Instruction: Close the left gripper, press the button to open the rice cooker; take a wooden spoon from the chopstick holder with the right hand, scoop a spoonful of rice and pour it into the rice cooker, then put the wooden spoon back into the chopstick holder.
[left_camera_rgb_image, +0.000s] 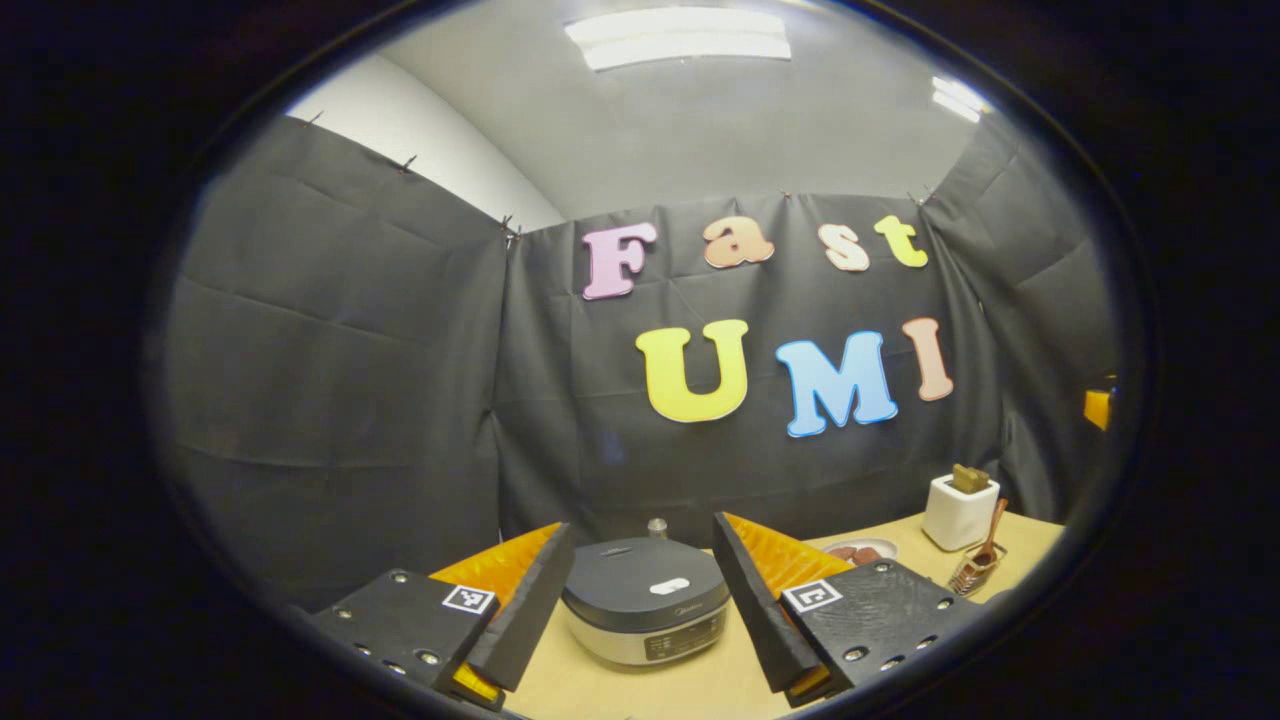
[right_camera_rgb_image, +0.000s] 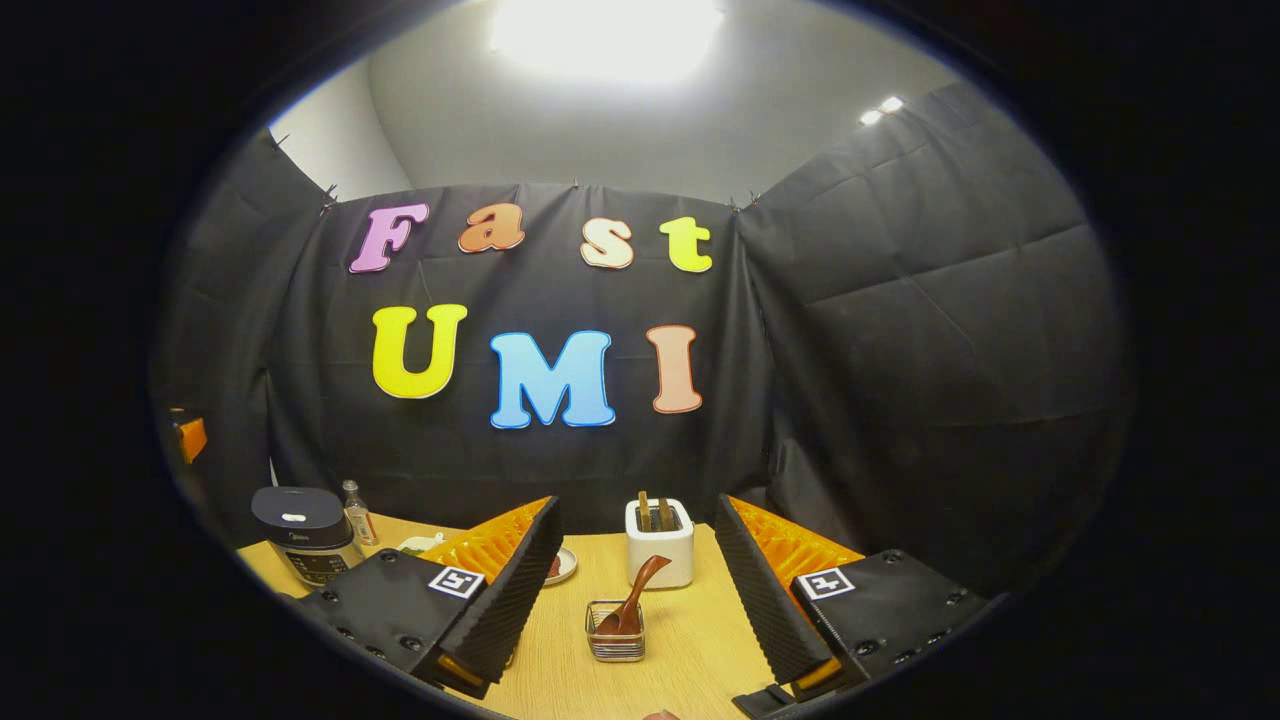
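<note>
A dark-lidded rice cooker (left_camera_rgb_image: 645, 600) stands shut on the wooden table, straight ahead between the fingers of my open left gripper (left_camera_rgb_image: 640, 590), which hangs short of it. The same rice cooker (right_camera_rgb_image: 303, 535) sits at the far left in the right gripper view. My right gripper (right_camera_rgb_image: 635, 580) is open too, pointing at a wire chopstick holder (right_camera_rgb_image: 616, 632) with a wooden spoon (right_camera_rgb_image: 632, 595) leaning in it. That holder (left_camera_rgb_image: 976, 570) and spoon (left_camera_rgb_image: 992, 535) also appear at the right in the left gripper view.
A white toaster (right_camera_rgb_image: 659, 543) stands behind the holder, also seen as a white toaster (left_camera_rgb_image: 959, 510) at the back right. A small bottle (right_camera_rgb_image: 353, 512) is beside the cooker. A plate (left_camera_rgb_image: 860, 550) with dark food lies mid-table. Black cloth walls close the back and sides.
</note>
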